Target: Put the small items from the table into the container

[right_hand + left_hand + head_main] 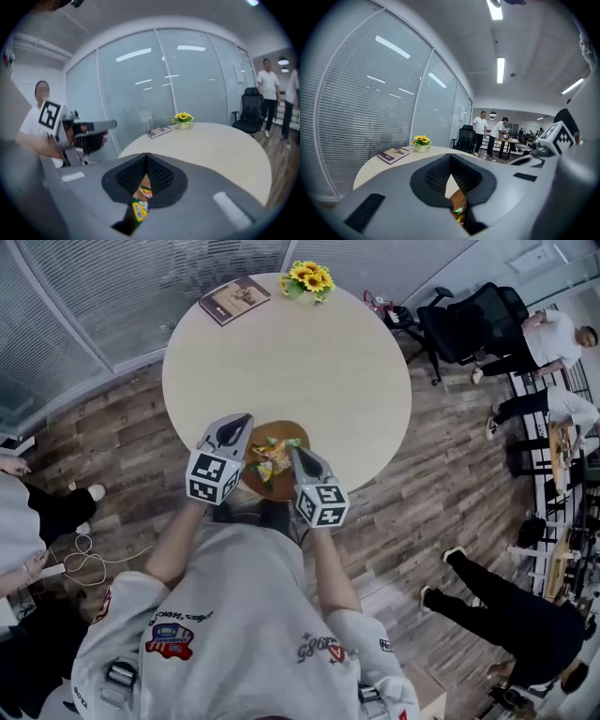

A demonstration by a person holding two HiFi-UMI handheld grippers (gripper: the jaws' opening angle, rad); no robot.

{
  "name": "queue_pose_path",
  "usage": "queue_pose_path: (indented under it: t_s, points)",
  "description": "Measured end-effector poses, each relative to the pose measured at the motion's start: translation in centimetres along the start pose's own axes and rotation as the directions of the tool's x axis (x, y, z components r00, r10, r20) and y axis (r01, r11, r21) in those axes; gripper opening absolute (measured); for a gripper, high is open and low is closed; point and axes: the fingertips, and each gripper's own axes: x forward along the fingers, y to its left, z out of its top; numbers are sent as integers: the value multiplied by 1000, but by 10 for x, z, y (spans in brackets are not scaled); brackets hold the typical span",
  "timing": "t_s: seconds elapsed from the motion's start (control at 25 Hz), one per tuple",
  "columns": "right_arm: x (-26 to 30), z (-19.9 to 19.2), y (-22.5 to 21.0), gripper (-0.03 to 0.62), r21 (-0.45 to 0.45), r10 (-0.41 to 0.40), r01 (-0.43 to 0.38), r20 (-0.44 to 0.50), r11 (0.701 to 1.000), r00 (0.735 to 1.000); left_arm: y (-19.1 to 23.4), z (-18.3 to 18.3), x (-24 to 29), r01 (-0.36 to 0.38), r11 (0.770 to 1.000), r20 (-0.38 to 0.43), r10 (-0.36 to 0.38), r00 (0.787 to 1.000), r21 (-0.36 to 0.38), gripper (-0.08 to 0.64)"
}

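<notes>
A brown round container (279, 489) sits at the near edge of the round pale table (281, 362), with several colourful snack packets (271, 457) inside it. My left gripper (242, 420) hovers over the container's left rim, jaws shut with nothing between them. My right gripper (292, 454) is over the container's right side, also shut and empty. In the left gripper view the jaw tips of the left gripper (451, 157) meet, and a packet (459, 211) shows below them. In the right gripper view the right gripper (146, 157) is closed above the packets (139, 206).
A book (234, 299) and a pot of sunflowers (307, 280) stand at the table's far edge. A black office chair (473, 320) and several people are off to the right on the wooden floor. Another person stands at the left.
</notes>
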Motion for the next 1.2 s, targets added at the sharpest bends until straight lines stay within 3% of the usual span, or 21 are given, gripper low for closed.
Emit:
queue_pose_path:
  t_s: [0.12,0.2,1.2]
  points:
    - [-10,28,13,2,108,-42,29,124,994,991,-4,1,-3,18,1000,4,-18,1000,8,3]
    - [-11,33,21,2,122,-74,58,134,991,988,-9,-1,-6,32,999,0,-32,999,13,3]
    - [-33,37,78,0,-13,-82,85,138,996,987,-37,-8,-43,87,995,21,-88,996,39,3]
